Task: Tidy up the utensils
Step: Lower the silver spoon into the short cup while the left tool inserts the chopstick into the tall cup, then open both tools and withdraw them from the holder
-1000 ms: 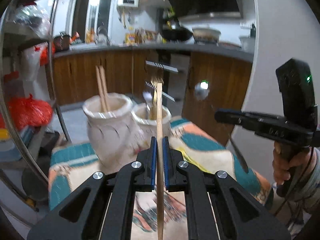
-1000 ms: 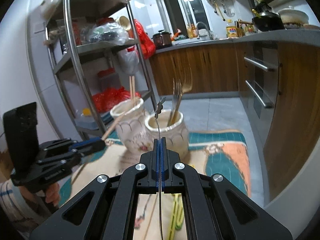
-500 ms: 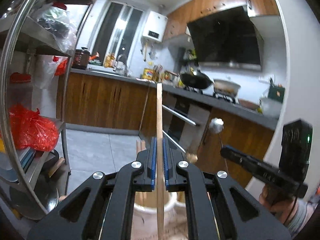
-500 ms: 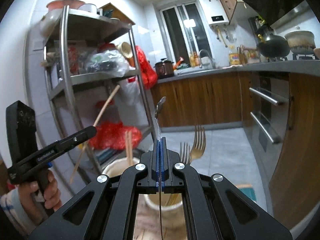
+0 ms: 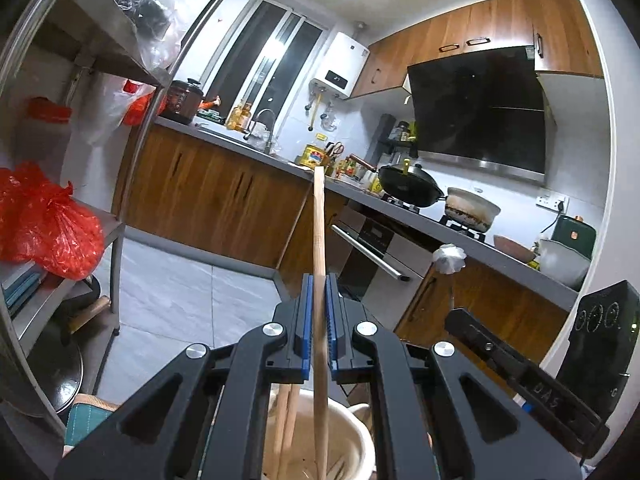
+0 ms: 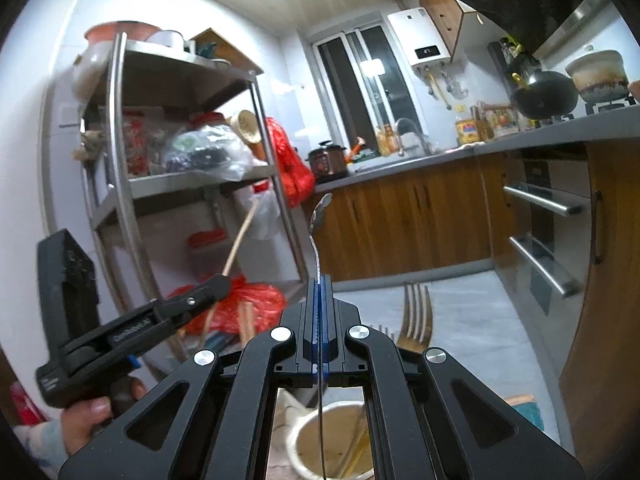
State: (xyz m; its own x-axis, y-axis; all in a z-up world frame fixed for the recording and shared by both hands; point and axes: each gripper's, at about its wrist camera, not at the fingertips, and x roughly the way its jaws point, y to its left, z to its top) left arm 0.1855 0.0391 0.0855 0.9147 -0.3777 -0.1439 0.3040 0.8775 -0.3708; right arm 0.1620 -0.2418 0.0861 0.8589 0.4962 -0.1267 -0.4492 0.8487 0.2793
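My left gripper (image 5: 318, 280) is shut on a wooden chopstick (image 5: 319, 232), held near upright with its lower end inside a cream ceramic holder (image 5: 360, 440) that holds two other chopsticks (image 5: 286, 420). My right gripper (image 6: 320, 280) is shut on a thin metal spoon (image 6: 318, 220), bowl end up, its handle hanging into a second cream holder (image 6: 304, 440) with gold forks (image 6: 416, 316). The left gripper (image 6: 218, 283) with its chopstick also shows in the right wrist view. The right gripper (image 5: 454, 318) shows in the left wrist view.
A steel shelf rack (image 6: 116, 184) with red bags (image 5: 44, 220) stands to the left. A wooden kitchen counter (image 5: 224, 200) with an oven (image 6: 548, 240), wok (image 5: 408, 184) and pot lies behind. A patterned tablecloth edge (image 5: 86, 416) shows below.
Both grippers tilted upward and moved over the holders. The chopstick's lower end went down into the left holder and the spoon's handle now hangs into the right holder.
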